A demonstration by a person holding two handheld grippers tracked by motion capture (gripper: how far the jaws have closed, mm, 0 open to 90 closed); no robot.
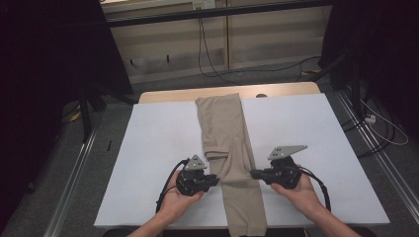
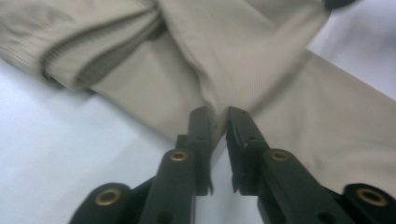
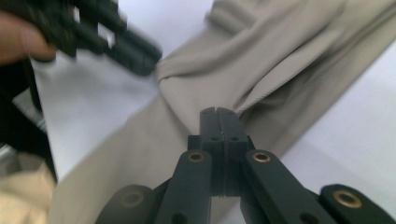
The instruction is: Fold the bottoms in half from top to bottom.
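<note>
Beige trousers (image 1: 222,129) folded lengthwise, stretched down white table's middle, bunched near front.

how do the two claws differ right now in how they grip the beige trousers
The right claw has its jaws pressed fully together on the far edge of the beige trousers; the left claw keeps a narrow gap with fabric between. Seen from above, left claw points right, right claw left. Both pinch cloth edges.

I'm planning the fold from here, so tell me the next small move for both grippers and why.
Probably lift both edges together and carry them up the table. The left gripper and right gripper sit at opposite edges of the beige trousers, the right's jaws pinched shut on cloth, the left's nearly closed on a fold. The trousers lie lengthwise on the white table, the near end hanging over its edge.
</note>
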